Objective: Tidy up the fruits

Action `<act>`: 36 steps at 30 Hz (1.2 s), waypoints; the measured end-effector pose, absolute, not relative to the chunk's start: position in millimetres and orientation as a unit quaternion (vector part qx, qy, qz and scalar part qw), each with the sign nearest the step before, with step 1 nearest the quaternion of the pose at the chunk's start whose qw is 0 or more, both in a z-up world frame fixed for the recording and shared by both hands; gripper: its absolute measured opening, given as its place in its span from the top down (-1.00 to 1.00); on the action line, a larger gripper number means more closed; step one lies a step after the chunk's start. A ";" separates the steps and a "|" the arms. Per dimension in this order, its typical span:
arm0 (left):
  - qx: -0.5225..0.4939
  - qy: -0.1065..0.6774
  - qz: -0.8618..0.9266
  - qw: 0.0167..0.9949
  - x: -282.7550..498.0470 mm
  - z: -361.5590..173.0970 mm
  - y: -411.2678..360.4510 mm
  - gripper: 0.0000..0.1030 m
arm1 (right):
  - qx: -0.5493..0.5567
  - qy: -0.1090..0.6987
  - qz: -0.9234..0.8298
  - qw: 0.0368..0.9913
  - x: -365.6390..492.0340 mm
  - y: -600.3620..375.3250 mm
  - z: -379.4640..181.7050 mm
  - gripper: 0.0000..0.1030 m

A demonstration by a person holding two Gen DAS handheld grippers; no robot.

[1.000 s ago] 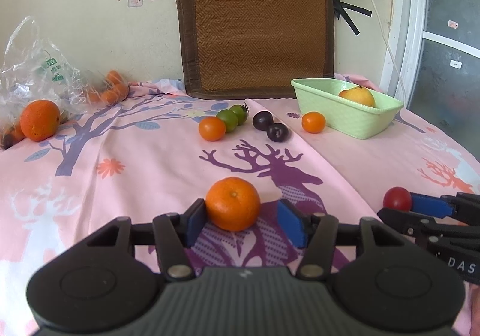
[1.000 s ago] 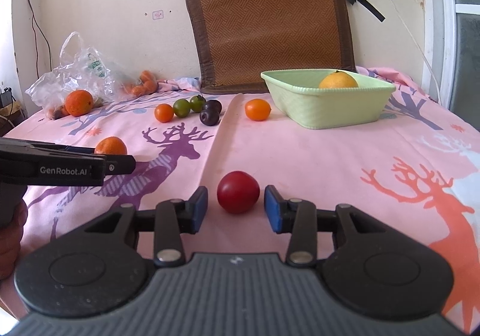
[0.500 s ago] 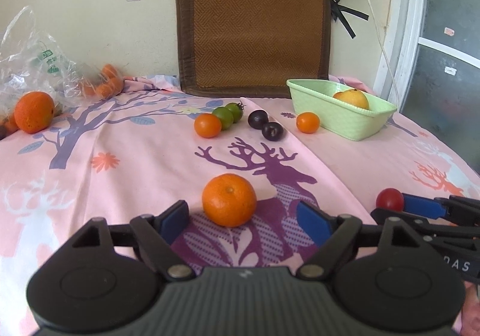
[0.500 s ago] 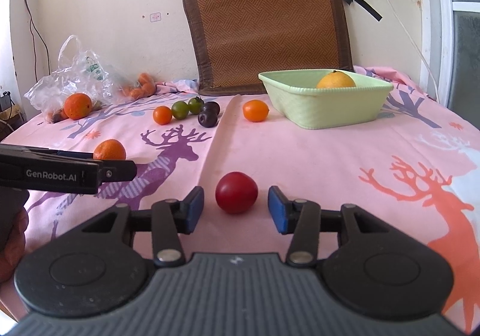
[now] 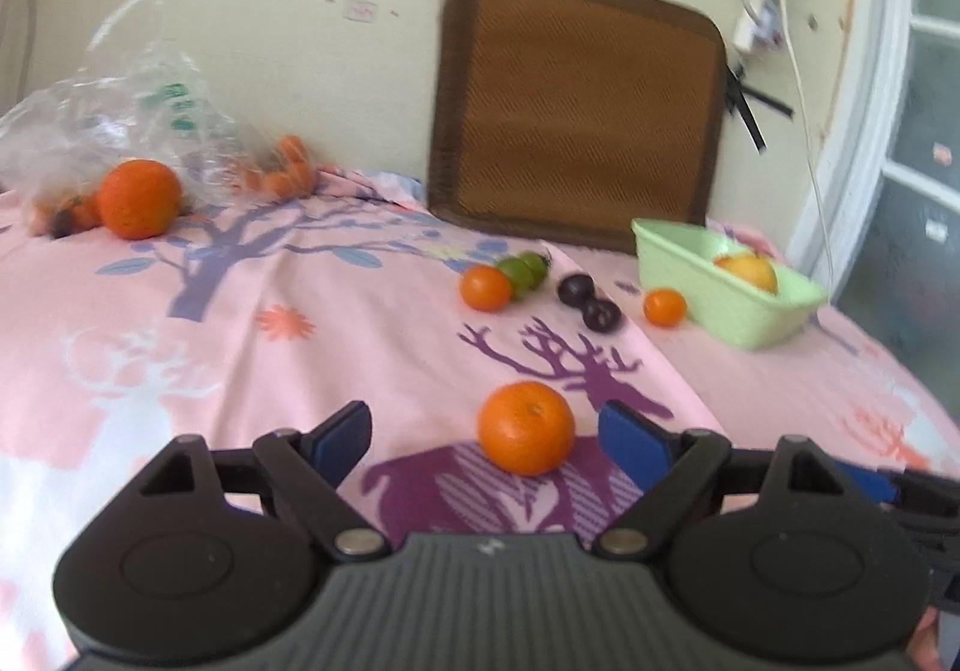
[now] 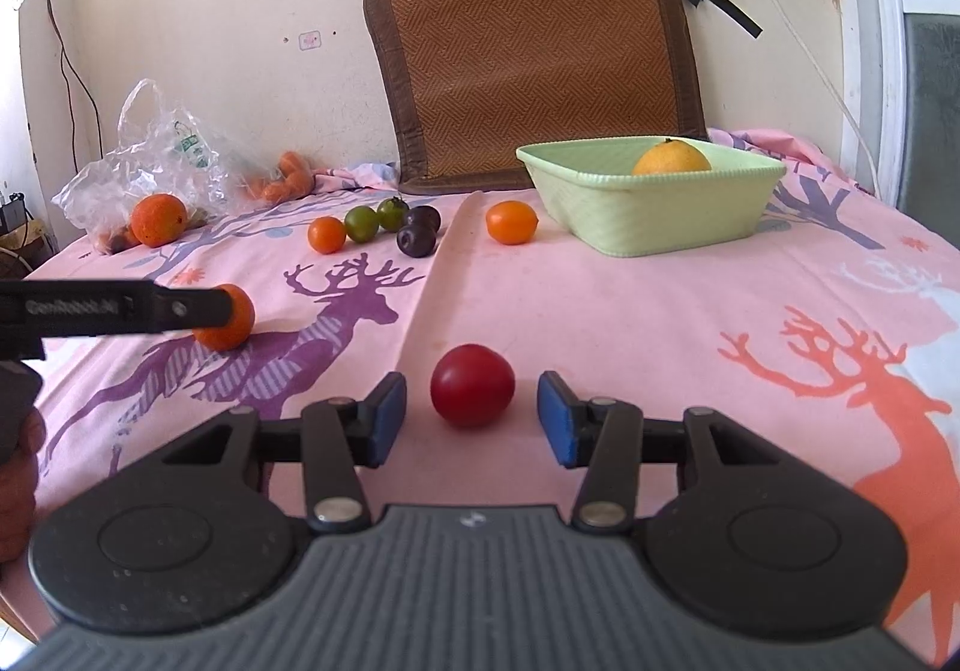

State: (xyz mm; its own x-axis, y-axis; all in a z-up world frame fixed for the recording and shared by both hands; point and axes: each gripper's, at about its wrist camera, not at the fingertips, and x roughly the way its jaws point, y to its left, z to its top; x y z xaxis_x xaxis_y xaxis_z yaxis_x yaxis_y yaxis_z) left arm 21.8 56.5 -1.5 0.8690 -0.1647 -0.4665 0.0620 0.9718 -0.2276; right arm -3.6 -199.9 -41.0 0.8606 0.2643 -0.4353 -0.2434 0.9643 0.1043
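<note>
My left hand-held gripper (image 5: pixel 483 440) is spread wide around the orange (image 5: pixel 526 427), which sits nearer the right pad, touching neither. My right hand-held gripper (image 6: pixel 471 419) is spread too, the tomato (image 6: pixel 472 384) centred between its pads on the pink cloth (image 6: pixel 660 311). I'd shift left to centre the orange, then press in gently on both; round fruit will likely roll. The green tray (image 6: pixel 651 197), holding one orange fruit (image 6: pixel 671 158), lies ahead right. Small fruits (image 6: pixel 375 224) near it crowd the left path; the bag (image 6: pixel 162 161) is well apart.
</note>
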 end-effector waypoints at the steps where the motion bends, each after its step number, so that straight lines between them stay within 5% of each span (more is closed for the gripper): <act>1: -0.116 0.234 -0.053 0.964 16.7 2.4 63.6 -0.67 | 0.024 0.229 0.132 0.964 -3.3 -199.7 -41.0 0.00; 9: -0.071 0.083 0.040 0.993 17.1 31.1 81.6 -0.70 | 0.019 0.232 0.132 0.964 -1.9 -199.1 -41.4 -0.01; 14: -0.048 0.091 0.034 0.994 20.0 15.6 74.8 -0.73 | 0.016 0.231 0.131 0.964 -1.2 -198.5 -41.8 -0.01; 16: -0.046 0.080 0.041 0.995 14.5 14.5 73.5 -0.99 | 0.014 0.232 0.131 0.964 -1.1 -198.0 -42.2 -0.01; 21: 0.009 0.064 0.031 0.997 6.0 13.9 53.7 -1.00 | 0.016 0.231 0.131 0.964 -1.1 -198.5 -42.3 -0.01; 30: -0.030 0.155 -0.014 0.987 5.7 23.1 59.2 -0.96 | 0.014 0.231 0.131 0.964 -3.8 -200.7 -41.2 -0.01; 36: -0.015 0.230 -0.063 0.971 25.2 21.2 34.7 -0.73 | 0.012 0.227 0.134 0.965 -6.6 -201.7 -38.0 -0.01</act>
State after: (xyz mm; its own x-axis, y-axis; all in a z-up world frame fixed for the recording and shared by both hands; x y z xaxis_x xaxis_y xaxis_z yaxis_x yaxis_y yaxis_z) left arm 25.2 34.7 21.2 0.8859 -0.1290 -0.4456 0.1148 0.9916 -0.0589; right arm -6.6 -201.7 -38.0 0.8612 0.2648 -0.4338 -0.2539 0.9636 0.0840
